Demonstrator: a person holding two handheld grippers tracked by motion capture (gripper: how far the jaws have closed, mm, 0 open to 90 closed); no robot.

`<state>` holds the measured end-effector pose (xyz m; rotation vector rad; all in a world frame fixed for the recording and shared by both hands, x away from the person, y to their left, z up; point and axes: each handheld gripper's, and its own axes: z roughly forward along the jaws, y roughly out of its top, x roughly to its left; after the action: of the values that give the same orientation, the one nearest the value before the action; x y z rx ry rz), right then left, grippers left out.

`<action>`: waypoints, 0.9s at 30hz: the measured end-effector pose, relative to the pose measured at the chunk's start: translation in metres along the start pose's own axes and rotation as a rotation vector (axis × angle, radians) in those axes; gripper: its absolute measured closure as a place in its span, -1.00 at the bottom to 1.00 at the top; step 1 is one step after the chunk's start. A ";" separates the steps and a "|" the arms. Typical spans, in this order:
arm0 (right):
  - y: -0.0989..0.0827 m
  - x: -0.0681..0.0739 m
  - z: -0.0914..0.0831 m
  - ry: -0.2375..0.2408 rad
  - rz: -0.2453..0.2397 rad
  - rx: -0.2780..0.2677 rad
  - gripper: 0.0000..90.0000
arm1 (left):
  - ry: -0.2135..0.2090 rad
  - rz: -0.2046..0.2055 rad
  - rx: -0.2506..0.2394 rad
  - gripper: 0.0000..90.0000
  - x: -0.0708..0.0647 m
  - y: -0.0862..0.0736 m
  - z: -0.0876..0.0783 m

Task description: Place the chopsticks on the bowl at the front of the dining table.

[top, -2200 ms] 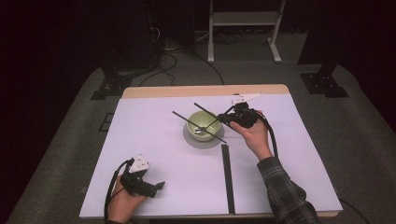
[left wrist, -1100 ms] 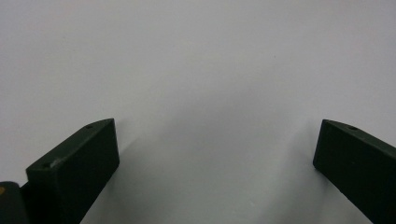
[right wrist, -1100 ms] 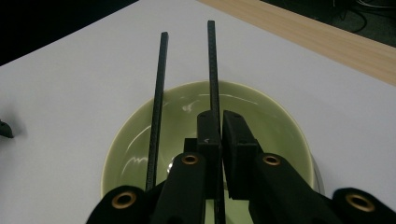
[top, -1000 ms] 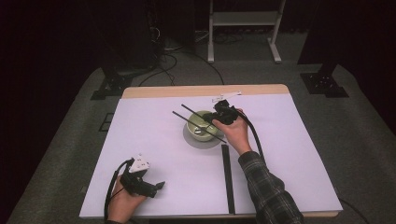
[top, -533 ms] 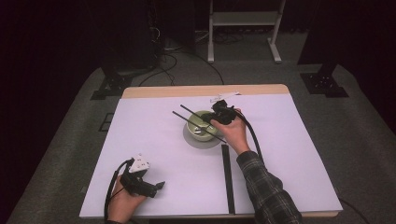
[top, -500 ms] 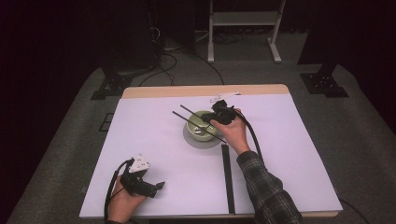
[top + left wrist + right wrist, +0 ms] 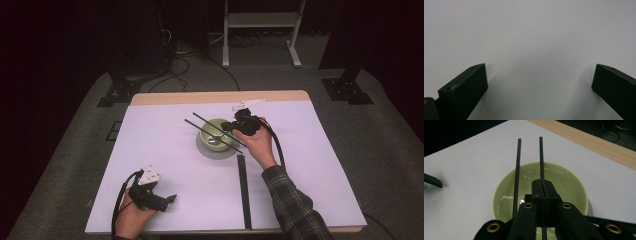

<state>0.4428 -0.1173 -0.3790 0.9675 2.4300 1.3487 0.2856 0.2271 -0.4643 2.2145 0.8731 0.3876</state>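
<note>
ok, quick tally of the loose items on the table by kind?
Thin black chopsticks: 2, laid across the bowl
Pale green ceramic bowl: 1
Round grey saucer under the bowl: 1
Small metal spoon in the bowl: 1
Long flat black strip: 1
Total: 6

So the round green ceramic bowl (image 7: 216, 133) sits mid-table on a flat grey saucer (image 7: 216, 149), two thin black chopsticks (image 7: 207, 127) laid across its rim, long black strip (image 7: 243, 190) lying just right of it, nearer the person.
</note>
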 end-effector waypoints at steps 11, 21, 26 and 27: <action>-0.019 -0.008 -0.038 -0.030 -0.004 -0.006 1.00 | 0.000 -0.001 0.000 -1.00 0.000 0.000 0.000; -0.048 -0.017 -0.056 -0.036 0.023 0.016 1.00 | -0.001 -0.001 0.002 -1.00 0.000 0.000 0.000; -0.061 -0.018 -0.062 -0.029 0.032 0.022 1.00 | -0.001 -0.001 0.002 -1.00 0.000 0.000 0.000; -0.063 -0.018 -0.063 -0.029 0.031 0.021 1.00 | -0.001 -0.002 0.002 -1.00 0.000 0.000 0.000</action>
<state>0.3992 -0.1955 -0.3974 1.0267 2.4222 1.3126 0.2856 0.2272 -0.4642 2.2160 0.8751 0.3847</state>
